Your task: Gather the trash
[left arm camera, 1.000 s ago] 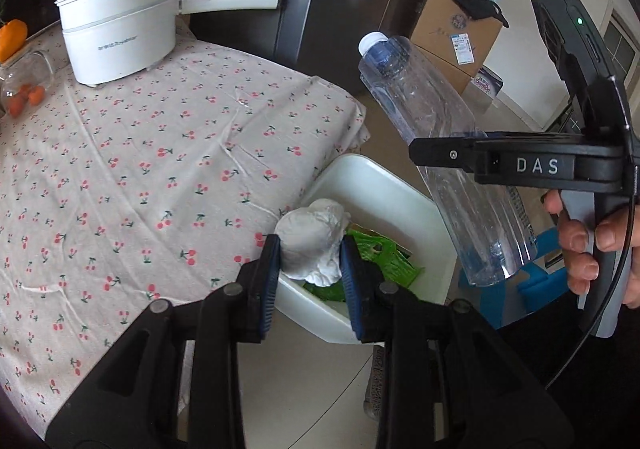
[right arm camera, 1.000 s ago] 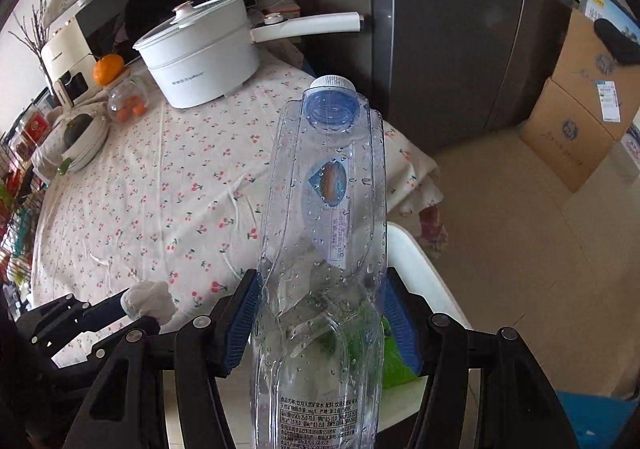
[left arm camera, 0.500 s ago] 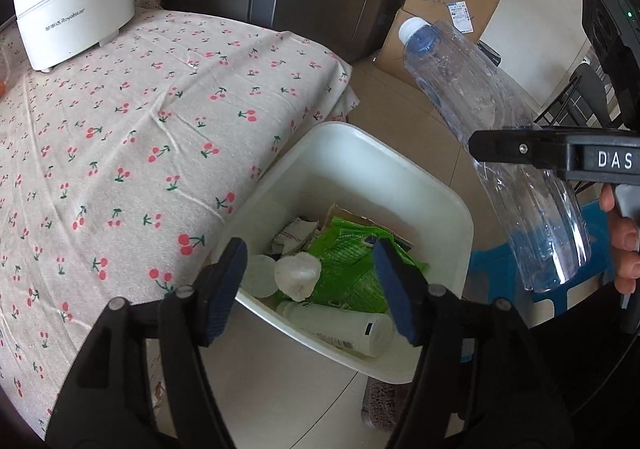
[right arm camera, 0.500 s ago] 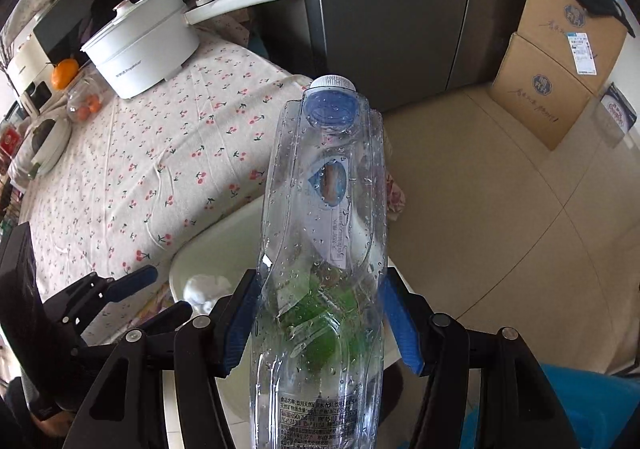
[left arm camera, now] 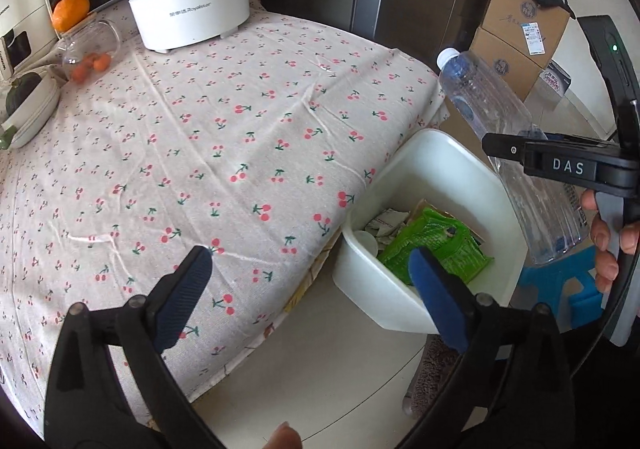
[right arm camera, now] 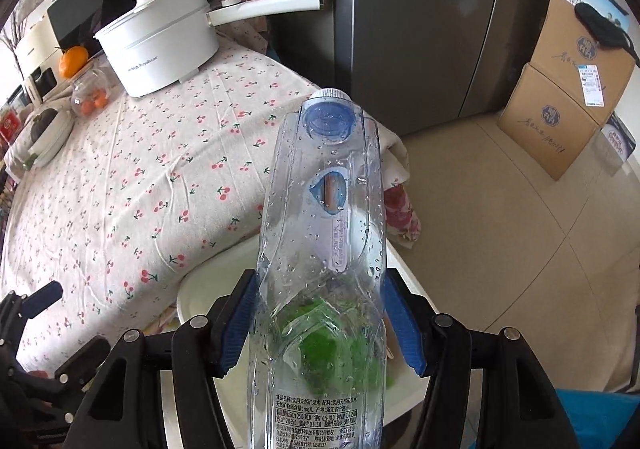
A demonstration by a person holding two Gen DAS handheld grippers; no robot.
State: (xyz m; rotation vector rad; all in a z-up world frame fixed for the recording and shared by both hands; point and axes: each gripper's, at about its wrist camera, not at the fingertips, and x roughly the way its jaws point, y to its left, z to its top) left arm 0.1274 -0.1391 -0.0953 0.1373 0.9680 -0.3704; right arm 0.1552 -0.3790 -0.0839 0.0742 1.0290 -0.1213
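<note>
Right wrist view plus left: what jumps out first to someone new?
The clear plastic bottle fills the right wrist view, clamped in the right hand-held gripper above the white bin. The bin sits on the floor beside the cherry-print tablecloth, with a green wrapper inside. The left hand-held gripper hangs open and empty.

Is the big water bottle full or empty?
Empty. The water bottle, clamped in the right gripper, holds only droplets; the green wrapper shows straight through it.
</note>
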